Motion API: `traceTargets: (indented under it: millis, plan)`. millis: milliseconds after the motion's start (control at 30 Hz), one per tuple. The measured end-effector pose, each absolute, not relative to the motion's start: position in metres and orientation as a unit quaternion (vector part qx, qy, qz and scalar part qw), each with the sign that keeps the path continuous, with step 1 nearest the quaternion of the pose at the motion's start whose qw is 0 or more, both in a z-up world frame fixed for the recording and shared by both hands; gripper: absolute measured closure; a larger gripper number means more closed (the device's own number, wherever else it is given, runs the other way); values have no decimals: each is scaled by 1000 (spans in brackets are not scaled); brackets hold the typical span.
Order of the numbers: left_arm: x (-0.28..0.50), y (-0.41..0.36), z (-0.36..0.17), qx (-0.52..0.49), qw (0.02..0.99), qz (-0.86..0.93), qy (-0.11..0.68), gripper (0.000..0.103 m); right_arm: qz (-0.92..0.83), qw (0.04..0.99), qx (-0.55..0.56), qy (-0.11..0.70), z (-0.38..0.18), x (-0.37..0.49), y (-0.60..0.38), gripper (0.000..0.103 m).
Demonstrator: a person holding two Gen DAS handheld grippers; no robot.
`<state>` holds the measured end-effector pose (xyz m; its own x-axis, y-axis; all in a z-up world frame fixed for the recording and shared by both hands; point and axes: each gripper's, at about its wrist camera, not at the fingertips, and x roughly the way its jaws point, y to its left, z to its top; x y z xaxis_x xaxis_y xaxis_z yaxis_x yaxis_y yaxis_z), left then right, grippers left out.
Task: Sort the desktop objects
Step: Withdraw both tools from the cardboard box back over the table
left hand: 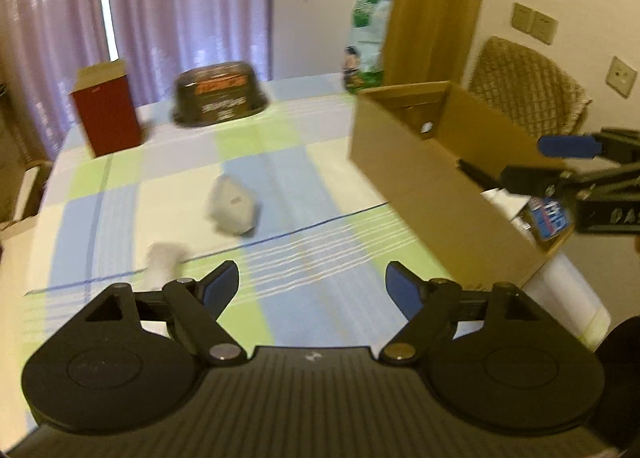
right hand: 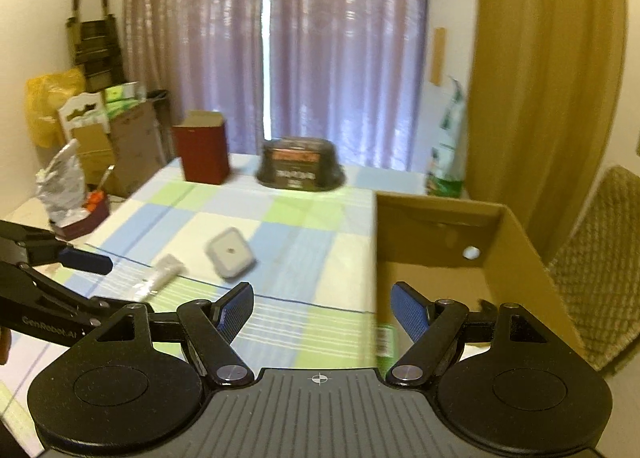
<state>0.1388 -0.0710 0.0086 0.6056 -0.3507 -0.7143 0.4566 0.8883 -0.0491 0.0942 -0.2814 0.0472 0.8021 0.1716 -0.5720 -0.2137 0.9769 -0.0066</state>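
Left wrist view shows the left hand-held gripper (left hand: 312,284) spread wide and empty above the checked tabletop (left hand: 292,178), with a small grey case (left hand: 234,206) lying ahead of it and a white tube (left hand: 164,262) just beside its left finger. A cardboard box (left hand: 420,186) stands open to the right, already holding a few items, and the right hand-held gripper (left hand: 536,162) hangs over the box's near end, its fingers apart with nothing between them that I can make out. From the right wrist view, the right hand-held gripper (right hand: 322,310) is likewise wide and empty, poised at the box's (right hand: 520,242) left wall, while the case (right hand: 231,254) and tube (right hand: 162,274) lie on the cloth to its left. A red carton (left hand: 108,110), a dark lidded container (left hand: 220,94) and a green-and-white bag (left hand: 366,38) stand at the far edge. The step in hand is probably fetching the next loose item; the tube is nearest the left gripper. To do it well, I would lower the fingers so they straddle the tube across its narrow width, settle close to the cloth before closing, and avoid nudging the case. The blur suggests motion, so slowing before contact should help.
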Motion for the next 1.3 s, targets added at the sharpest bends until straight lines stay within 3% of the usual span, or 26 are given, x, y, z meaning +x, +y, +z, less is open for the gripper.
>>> traceTargets:
  millis: [33,67,100,533,900,1133,1300]
  plan:
    - [138,-62,6,67,894,-219,385,24,106,949,-37,294,46,94,-275,18]
    - [137,-52,4,65,895,-212,388,23,110,950,-38,290,45,94,-269,3]
    - [137,-43,2,63,896,-204,390,23,113,951,-41,285,44,93,-263,0]
    - [150,34,-30,49,896,-143,417,22,167,929,-58,325,8,114,-212,0]
    - [181,38,-60,55,891,-152,425,23,184,916,-64,351,-25,148,-197,0]
    - [214,29,-83,68,885,-166,430,31,194,911,-62,359,-47,181,-193,0]
    - [237,22,-98,69,883,-168,433,31,199,905,-59,371,-66,211,-188,0]
